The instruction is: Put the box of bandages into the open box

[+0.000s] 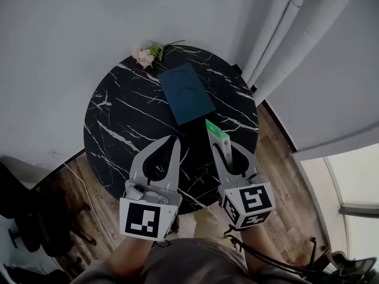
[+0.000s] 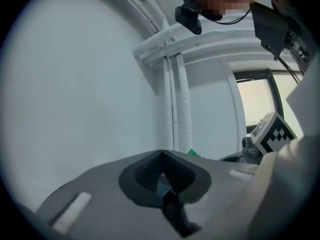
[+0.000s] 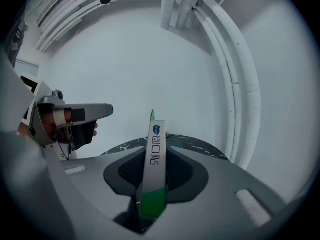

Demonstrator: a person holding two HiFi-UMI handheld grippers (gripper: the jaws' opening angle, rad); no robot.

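A dark teal box (image 1: 186, 93) lies flat at the middle of the round black marble table (image 1: 118, 117). My right gripper (image 1: 230, 151) hovers over the table's near right edge, shut on a slim white-and-green box of bandages (image 1: 219, 139) that stands on edge between the jaws and sticks out past the tips toward the teal box. In the right gripper view the bandage box (image 3: 155, 159) is clamped upright in my right gripper (image 3: 152, 151). My left gripper (image 1: 175, 141) hangs beside it on the left, jaws together with nothing in them, and its own view shows my left gripper (image 2: 161, 155) shut.
A small bunch of pink flowers (image 1: 147, 54) lies at the table's far edge. White curtains (image 1: 284, 34) hang at the right, a white wall stands behind. Wooden floor (image 1: 278, 152) surrounds the table, with dark gear (image 1: 23, 218) at the lower left.
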